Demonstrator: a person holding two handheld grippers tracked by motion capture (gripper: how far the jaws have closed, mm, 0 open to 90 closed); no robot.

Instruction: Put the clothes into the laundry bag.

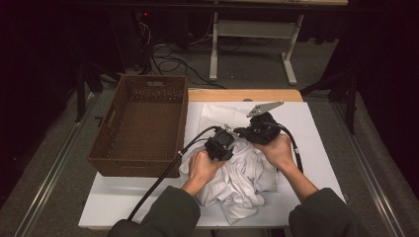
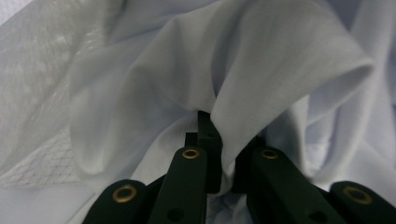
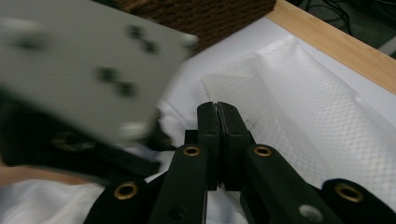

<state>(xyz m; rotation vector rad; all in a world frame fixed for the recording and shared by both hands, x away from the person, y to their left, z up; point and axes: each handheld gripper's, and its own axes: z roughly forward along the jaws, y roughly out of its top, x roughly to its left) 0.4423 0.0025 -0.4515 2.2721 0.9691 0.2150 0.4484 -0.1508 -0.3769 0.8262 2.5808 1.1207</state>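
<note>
A crumpled white cloth [image 1: 242, 182] lies in the middle of the white board, between the person's two hands. My left gripper [image 1: 226, 138] sits on the cloth's upper left part. In the left gripper view, the left gripper [image 2: 208, 122] is shut on a raised fold of the white cloth [image 2: 154, 84], which drapes over both jaws. My right gripper [image 1: 243, 131] is close beside it, pointing left, with a grey plate [image 1: 264, 107] above it. In the right gripper view, the right gripper [image 3: 217, 112] has its pads pressed together with nothing seen between them, above a white mesh fabric [image 3: 289, 107].
A brown wicker basket [image 1: 148, 168] stands to the left of the cloth, partly on the white board [image 1: 316, 148]. The table's wooden far edge [image 1: 242, 95] runs behind. The left gripper's blurred grey plate [image 3: 84, 65] hangs close by in the right gripper view. Black cables trail toward the person.
</note>
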